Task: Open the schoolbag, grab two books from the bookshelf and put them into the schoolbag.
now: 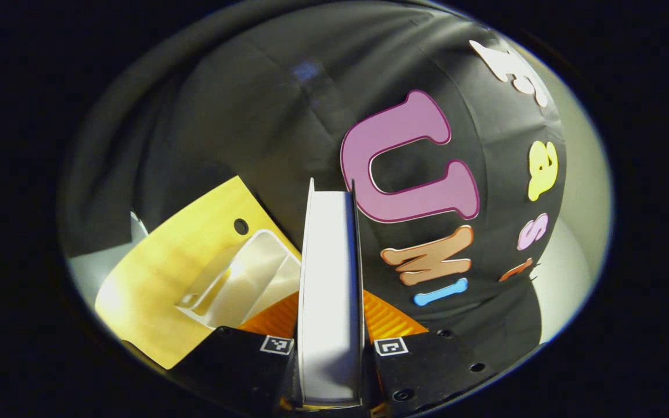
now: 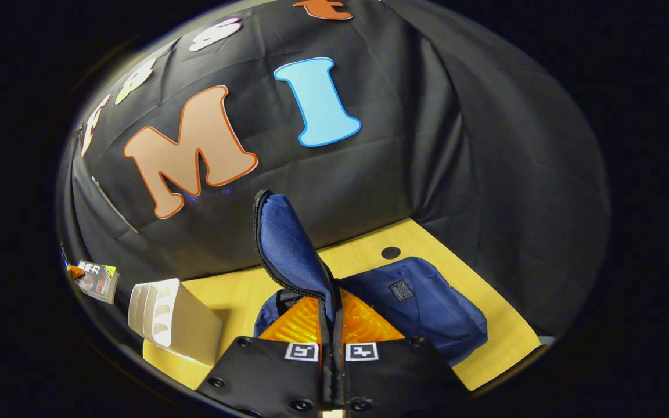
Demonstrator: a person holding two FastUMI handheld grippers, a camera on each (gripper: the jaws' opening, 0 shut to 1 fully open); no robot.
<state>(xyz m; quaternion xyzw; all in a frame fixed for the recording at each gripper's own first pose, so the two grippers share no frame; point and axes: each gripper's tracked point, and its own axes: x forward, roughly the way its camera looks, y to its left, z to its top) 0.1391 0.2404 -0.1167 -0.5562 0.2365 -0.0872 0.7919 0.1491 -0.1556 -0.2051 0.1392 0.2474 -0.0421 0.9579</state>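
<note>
My left gripper (image 1: pixel 330 351) is shut on a book (image 1: pixel 328 261) that stands on edge between the fingers, its pale page block facing me. Under it shows the orange lining (image 1: pixel 389 319) of the schoolbag. In the right gripper view, the blue schoolbag (image 2: pixel 421 307) lies on the yellow table (image 2: pixel 363 249). My right gripper (image 2: pixel 331 348) is shut on the bag's blue flap (image 2: pixel 288 244) and holds it raised, zipper edge up. The orange inside (image 2: pixel 299 325) is exposed below the flap. The white bookshelf (image 2: pixel 172 316) stands left of the bag.
The white bookshelf (image 1: pixel 241 278) lies left of the held book, on the yellow table (image 1: pixel 160 278), which has a round hole (image 1: pixel 241 226). A small printed item (image 2: pixel 97 278) shows at the far left edge. Black cloth walls close in behind the table.
</note>
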